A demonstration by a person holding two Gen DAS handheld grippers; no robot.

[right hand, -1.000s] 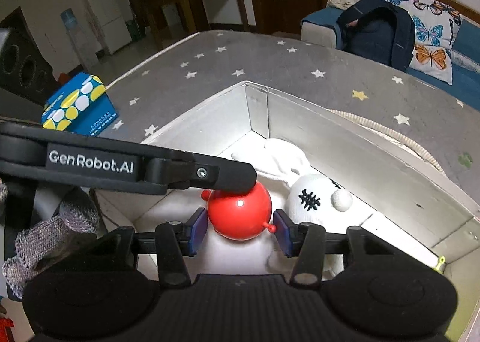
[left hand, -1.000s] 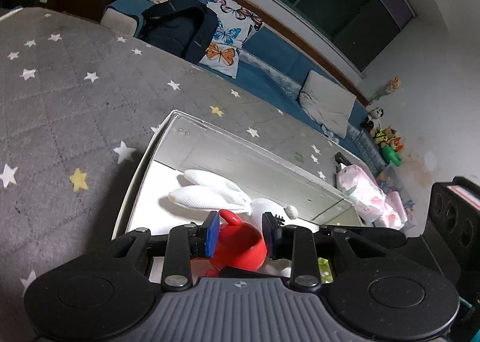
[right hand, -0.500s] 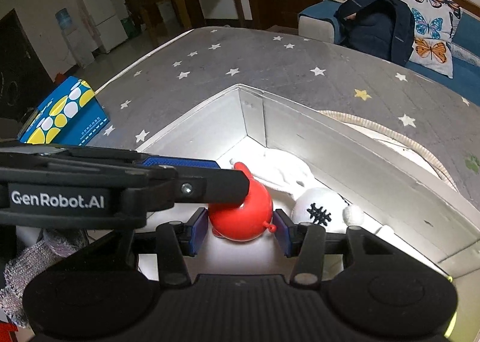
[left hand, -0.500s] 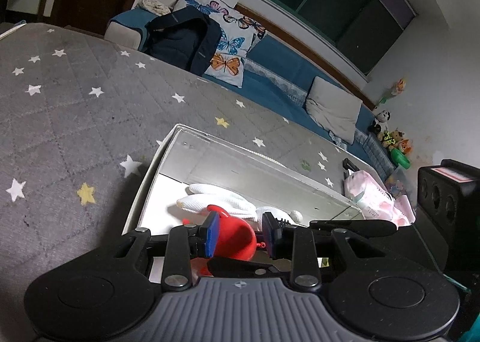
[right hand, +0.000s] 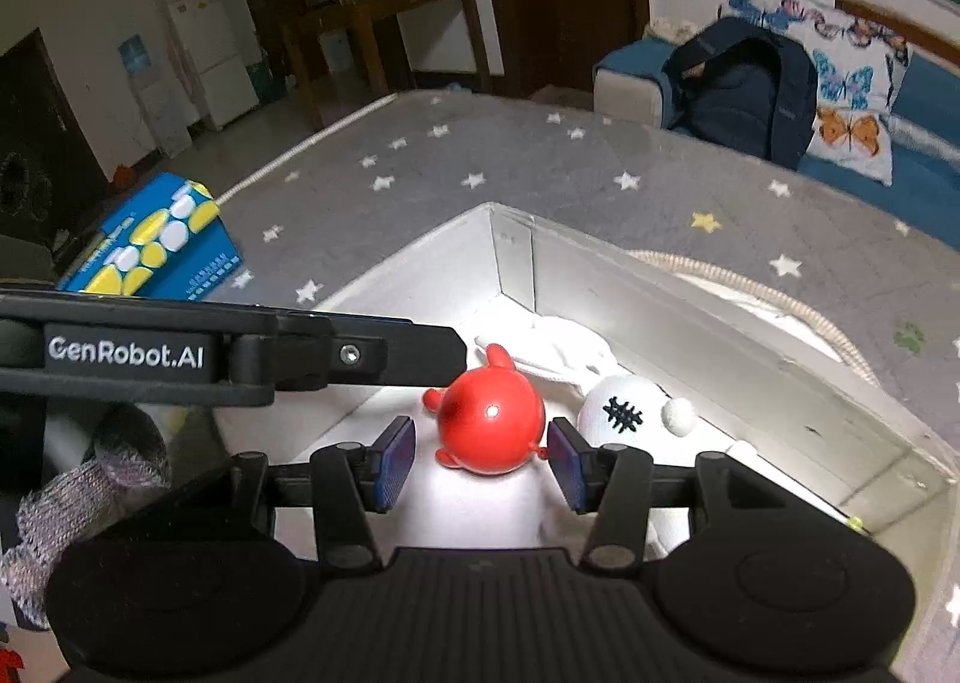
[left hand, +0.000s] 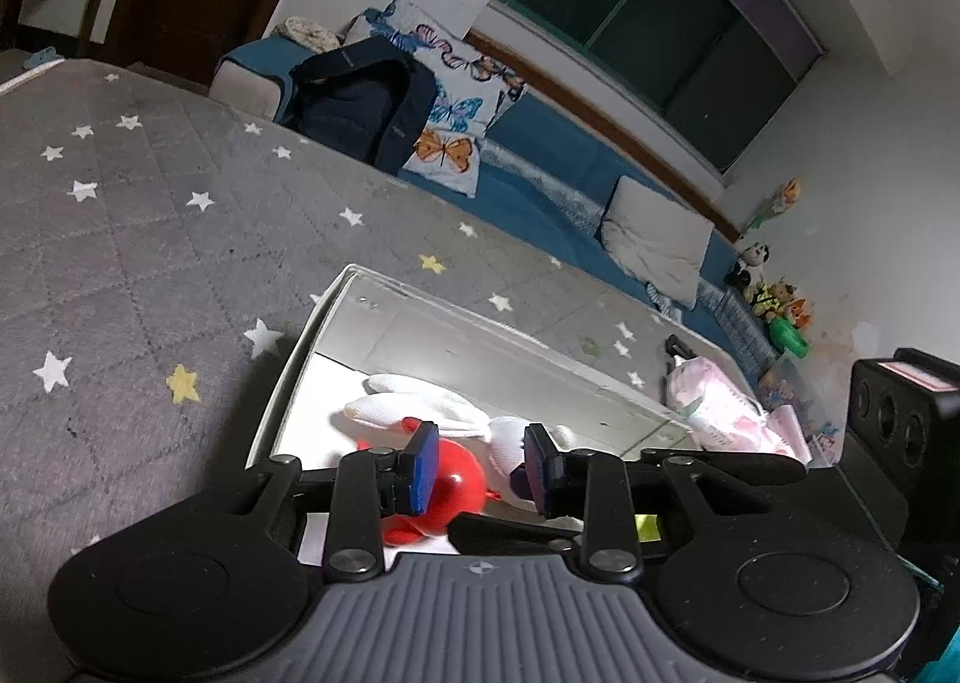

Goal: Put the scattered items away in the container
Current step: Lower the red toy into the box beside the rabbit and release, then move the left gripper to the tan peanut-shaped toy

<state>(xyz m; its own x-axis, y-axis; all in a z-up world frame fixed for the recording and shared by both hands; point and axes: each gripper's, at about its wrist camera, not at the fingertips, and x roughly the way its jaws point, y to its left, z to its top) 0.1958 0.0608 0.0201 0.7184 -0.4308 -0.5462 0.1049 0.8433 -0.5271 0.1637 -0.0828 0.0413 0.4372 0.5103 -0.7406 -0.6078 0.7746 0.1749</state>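
Observation:
A white open box (right hand: 690, 317) sits on the grey star-patterned mat. Inside lie a red round toy (right hand: 489, 422) and a white plush rabbit (right hand: 621, 413). My right gripper (right hand: 480, 458) is open above the box, its blue pads either side of the red toy without touching it. My left gripper (left hand: 477, 470) is open and empty above the box's near edge; the red toy (left hand: 453, 488) and the rabbit's ears (left hand: 420, 404) show below it. The left gripper's finger crosses the right wrist view (right hand: 336, 353).
A blue and yellow box (right hand: 150, 239) lies at the mat's left edge. A pink packet (left hand: 720, 413) lies beyond the box's far end. A dark backpack (right hand: 744, 89) and butterfly pillow (right hand: 846, 107) rest on the blue sofa. A black speaker (left hand: 906, 413) stands at right.
The right gripper's jaws have opened wider and the red toy now sits free in the box. Both grippers have lifted and pulled back a little.

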